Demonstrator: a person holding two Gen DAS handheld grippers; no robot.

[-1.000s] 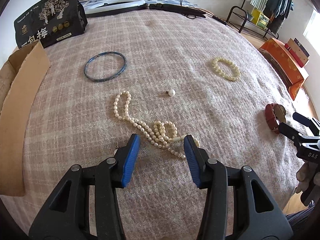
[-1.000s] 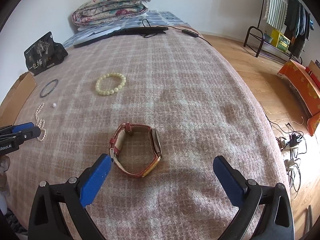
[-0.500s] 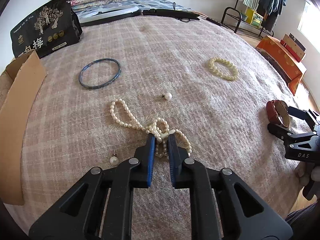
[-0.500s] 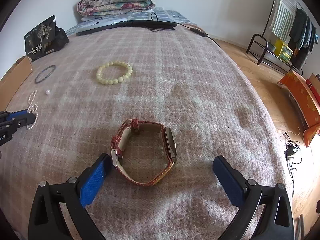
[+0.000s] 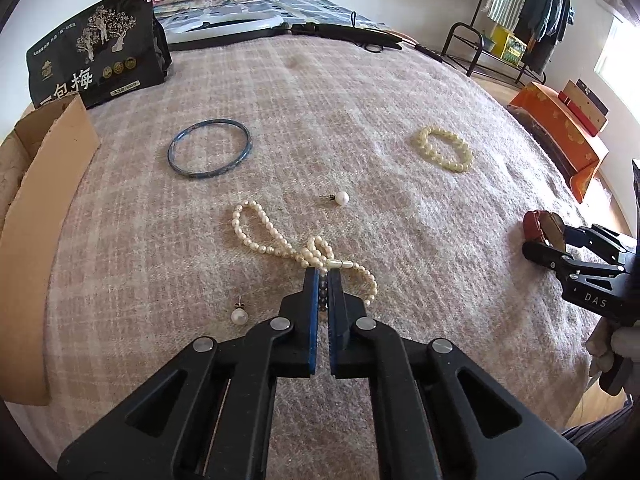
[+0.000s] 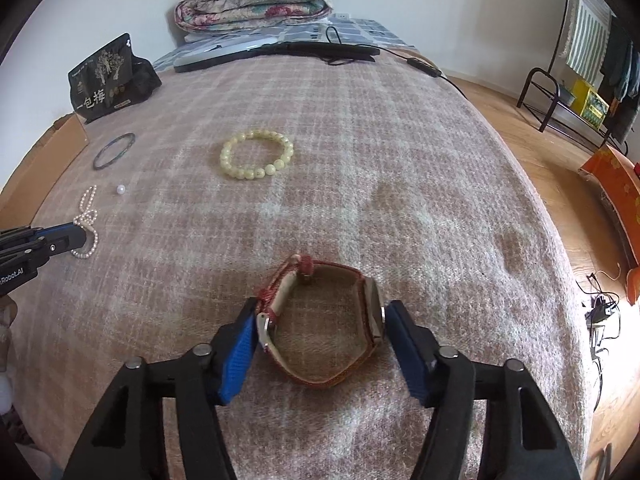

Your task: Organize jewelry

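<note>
Both sets of fingers have drawn in since a moment ago. The left gripper [image 5: 323,276] is now pinched nearly closed on the tangled middle of the pearl necklace [image 5: 280,242], which lies on the bed [image 5: 360,92] between two loose pearl earrings [image 5: 239,315]. Beyond it sit a blue bangle [image 5: 209,153] and a bead bracelet [image 5: 444,154]. To the right, the right gripper [image 6: 322,322] presses both sides of the red watch [image 6: 320,320], which stands on edge.

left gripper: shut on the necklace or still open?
Shut on the pearl necklace: left gripper fingers nearly meet, pearls pinched at their tips.
</note>
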